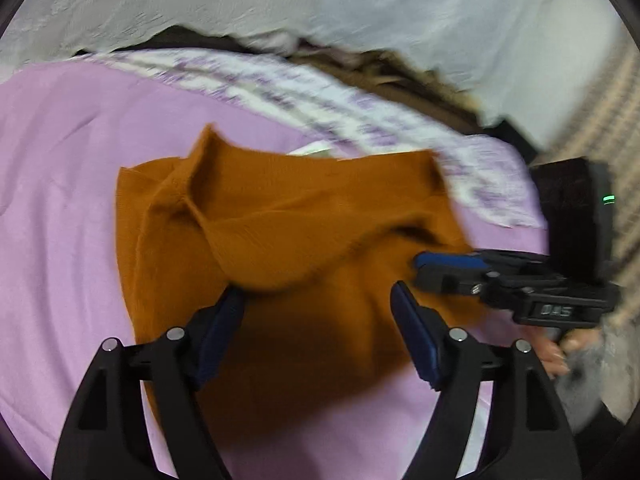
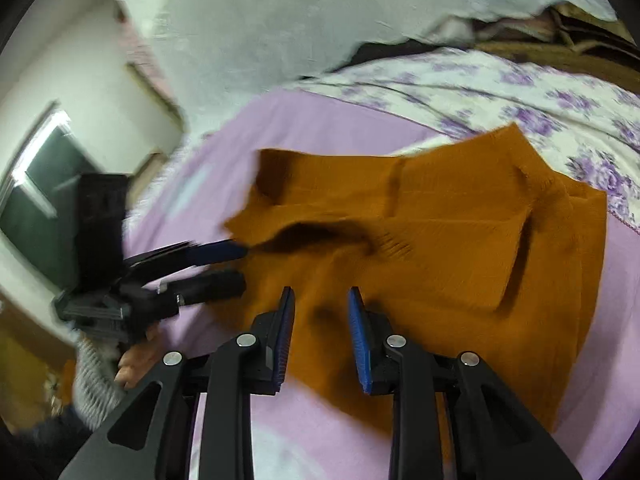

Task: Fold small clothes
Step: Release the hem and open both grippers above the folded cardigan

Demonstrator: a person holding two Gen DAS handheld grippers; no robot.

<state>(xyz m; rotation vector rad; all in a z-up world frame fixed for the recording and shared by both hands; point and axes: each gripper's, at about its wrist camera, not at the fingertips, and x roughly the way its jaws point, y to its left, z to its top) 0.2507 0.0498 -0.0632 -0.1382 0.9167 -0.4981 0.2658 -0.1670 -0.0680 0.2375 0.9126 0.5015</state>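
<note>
An orange-brown knit garment (image 1: pixel 288 236) lies partly folded on a lilac sheet (image 1: pixel 60 184); it also shows in the right wrist view (image 2: pixel 460 248). My left gripper (image 1: pixel 320 304) is open just above the garment's near part, holding nothing. It appears in the right wrist view (image 2: pixel 240 268) at the garment's left edge, jaws apart. My right gripper (image 2: pixel 320 300) is open over the garment's near edge, empty. It shows in the left wrist view (image 1: pixel 420 268) at the garment's right side.
A white cloth with purple flowers (image 2: pixel 520 92) lies behind the garment. A grey-white blanket (image 1: pixel 360 4) is heaped at the back, with brown fabric (image 1: pixel 392 76) under it. A wall and dark window (image 2: pixel 48 184) stand at the left.
</note>
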